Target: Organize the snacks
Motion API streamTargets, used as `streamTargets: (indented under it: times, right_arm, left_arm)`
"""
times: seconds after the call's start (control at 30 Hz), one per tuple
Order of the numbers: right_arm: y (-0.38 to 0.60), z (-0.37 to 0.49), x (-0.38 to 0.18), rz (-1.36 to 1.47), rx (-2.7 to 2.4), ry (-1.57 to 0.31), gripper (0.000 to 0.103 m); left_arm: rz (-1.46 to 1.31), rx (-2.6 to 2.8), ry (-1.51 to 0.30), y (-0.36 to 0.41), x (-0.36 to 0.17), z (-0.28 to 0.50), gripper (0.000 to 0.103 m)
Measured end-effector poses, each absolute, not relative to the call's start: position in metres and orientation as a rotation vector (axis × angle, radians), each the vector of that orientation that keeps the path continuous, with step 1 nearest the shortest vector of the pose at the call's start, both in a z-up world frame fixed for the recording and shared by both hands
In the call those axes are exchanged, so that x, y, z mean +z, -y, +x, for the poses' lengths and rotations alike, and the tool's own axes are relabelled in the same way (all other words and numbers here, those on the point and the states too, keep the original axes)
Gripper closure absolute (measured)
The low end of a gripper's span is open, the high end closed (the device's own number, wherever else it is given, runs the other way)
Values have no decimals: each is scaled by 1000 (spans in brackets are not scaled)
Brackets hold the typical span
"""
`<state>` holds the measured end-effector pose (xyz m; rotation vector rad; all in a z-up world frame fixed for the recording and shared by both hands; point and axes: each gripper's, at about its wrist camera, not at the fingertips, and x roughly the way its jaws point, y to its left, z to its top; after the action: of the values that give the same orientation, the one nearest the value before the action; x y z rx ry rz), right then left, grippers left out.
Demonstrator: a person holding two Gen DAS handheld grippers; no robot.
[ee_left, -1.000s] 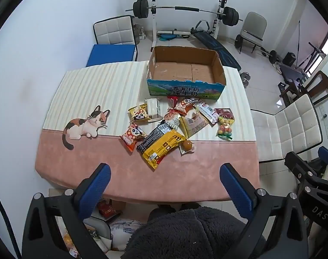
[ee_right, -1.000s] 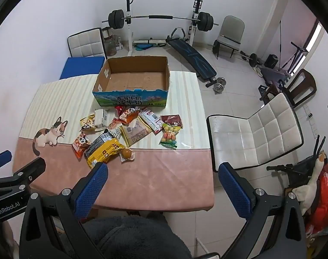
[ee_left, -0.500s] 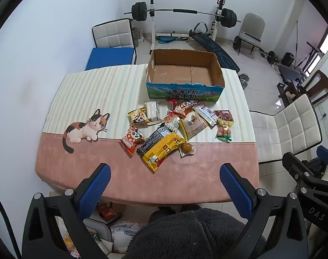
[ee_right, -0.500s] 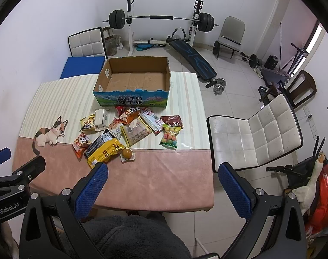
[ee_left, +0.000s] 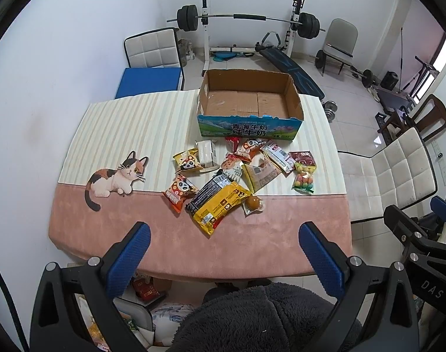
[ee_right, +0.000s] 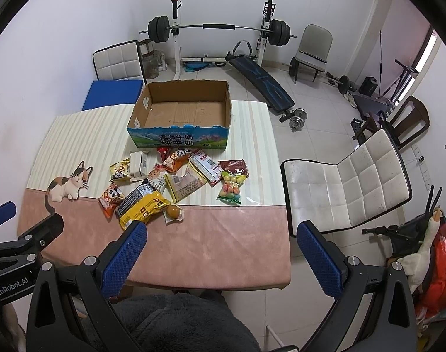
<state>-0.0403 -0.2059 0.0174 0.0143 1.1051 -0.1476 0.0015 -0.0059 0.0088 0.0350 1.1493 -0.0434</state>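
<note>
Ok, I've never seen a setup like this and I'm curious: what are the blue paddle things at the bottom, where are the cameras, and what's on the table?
No robot here: a person holds a hand tool in each hand, and each tool has two blue-padded fingers and a wide-angle camera looking forward along them. One picture is from the left gripper, the other from the right gripper. Both are open and hold nothing, hanging above the near edge of the table. On it lie a pile of snacks, among them a yellow pack nearest the person. Behind them stands an open box, with nothing in it. The snacks probably go in there. Behind is gym gear.
</note>
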Motion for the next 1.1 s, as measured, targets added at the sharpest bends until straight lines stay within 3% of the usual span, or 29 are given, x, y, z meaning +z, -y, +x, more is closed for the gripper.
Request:
streamTargets:
  times: [1.1]
  right_arm:
    - [201,-40,25,6,-131,-1083,0]
  left_arm:
    - [26,-47,-1137,13,14,-2,0]
